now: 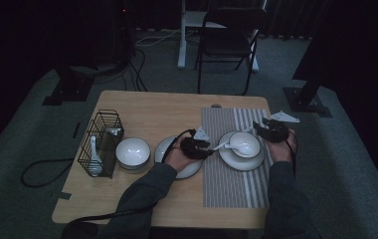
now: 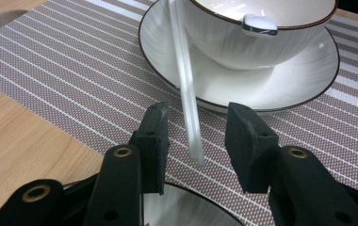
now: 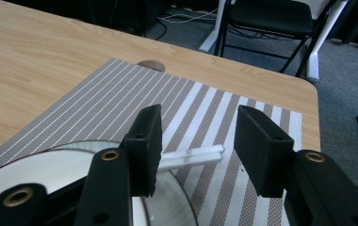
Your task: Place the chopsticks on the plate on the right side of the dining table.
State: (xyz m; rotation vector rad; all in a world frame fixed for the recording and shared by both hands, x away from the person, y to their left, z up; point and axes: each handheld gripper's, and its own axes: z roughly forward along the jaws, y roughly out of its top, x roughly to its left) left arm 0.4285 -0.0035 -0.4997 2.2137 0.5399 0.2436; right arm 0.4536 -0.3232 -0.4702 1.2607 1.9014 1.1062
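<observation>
I find the left gripper [image 2: 196, 136] half open astride a white spoon handle [image 2: 186, 94], untouched (spoon in the bowl [image 1: 244, 143] on the striped mat [image 1: 232, 184]). Right gripper [image 3: 198, 141] half open, holding nothing.

Your left gripper view cuts off the bowl [image 2: 262, 33] at the top edge; the spoon's [image 2: 186, 84] upper end runs out there too.
</observation>
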